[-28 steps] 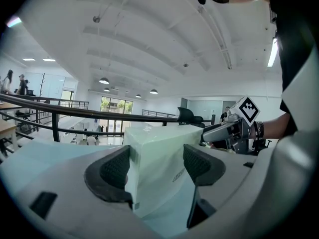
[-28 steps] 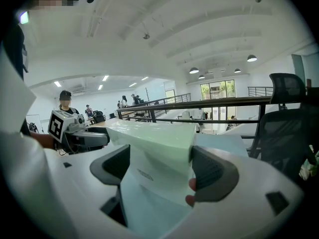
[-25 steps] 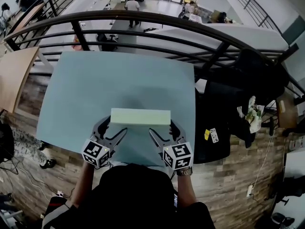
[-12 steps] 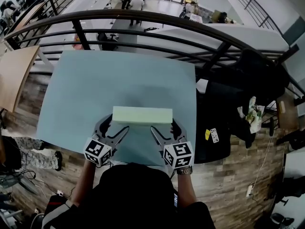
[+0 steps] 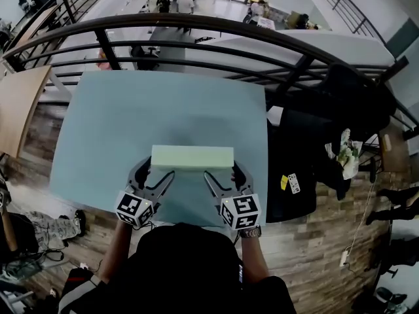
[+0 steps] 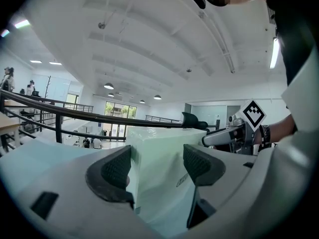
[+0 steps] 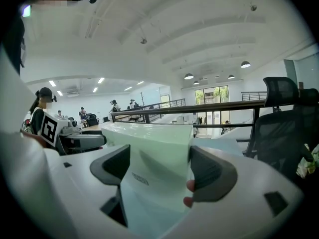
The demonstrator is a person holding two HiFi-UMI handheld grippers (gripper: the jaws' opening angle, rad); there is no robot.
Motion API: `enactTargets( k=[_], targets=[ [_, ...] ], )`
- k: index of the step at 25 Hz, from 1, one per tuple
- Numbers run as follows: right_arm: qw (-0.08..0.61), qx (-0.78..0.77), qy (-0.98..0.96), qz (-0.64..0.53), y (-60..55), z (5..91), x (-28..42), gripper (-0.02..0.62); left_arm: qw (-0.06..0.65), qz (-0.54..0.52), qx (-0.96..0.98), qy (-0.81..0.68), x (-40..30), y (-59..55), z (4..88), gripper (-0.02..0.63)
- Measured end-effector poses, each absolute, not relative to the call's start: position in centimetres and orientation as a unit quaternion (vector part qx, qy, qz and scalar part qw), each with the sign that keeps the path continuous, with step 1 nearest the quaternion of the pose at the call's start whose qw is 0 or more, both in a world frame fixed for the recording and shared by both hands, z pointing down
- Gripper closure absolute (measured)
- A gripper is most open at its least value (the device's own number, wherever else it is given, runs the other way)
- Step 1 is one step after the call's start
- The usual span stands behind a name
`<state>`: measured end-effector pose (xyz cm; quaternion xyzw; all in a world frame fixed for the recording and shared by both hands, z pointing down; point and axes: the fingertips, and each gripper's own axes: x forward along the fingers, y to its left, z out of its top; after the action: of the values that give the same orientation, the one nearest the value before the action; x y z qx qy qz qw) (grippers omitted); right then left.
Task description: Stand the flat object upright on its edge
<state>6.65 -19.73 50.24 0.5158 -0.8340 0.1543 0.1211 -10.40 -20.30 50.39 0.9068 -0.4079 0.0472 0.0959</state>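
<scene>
A pale green flat box (image 5: 192, 157) stands on its long narrow edge near the front of the light blue table (image 5: 131, 103). My left gripper (image 5: 157, 169) straddles its left end and my right gripper (image 5: 221, 170) its right end. In the left gripper view the box (image 6: 159, 183) rises between the dark pads (image 6: 115, 169), which touch its two broad faces. The right gripper view shows the same: the box (image 7: 154, 148) fills the gap between the pads (image 7: 210, 173). Its lower edge is hidden behind the jaws.
A black railing (image 5: 196, 25) curves beyond the table's far edge, over a drop to a lower floor. A black chair with dark clothing (image 5: 340, 110) stands to the right. A wooden tabletop (image 5: 19, 103) lies to the left. The table's near edge runs just behind the grippers.
The box and both grippers have barely shifted. Only people on the lower floor have moved.
</scene>
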Motion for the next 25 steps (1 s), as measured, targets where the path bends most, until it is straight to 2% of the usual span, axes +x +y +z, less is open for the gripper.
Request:
enactTargets(
  k=[25],
  targets=[
    [0.120, 0.538, -0.822, 0.139, -20.38, 50.49, 7.17, 0.229, 0.079, 0.044, 0.898, -0.430, -10.99, -20.73, 50.83, 0.284]
  ],
)
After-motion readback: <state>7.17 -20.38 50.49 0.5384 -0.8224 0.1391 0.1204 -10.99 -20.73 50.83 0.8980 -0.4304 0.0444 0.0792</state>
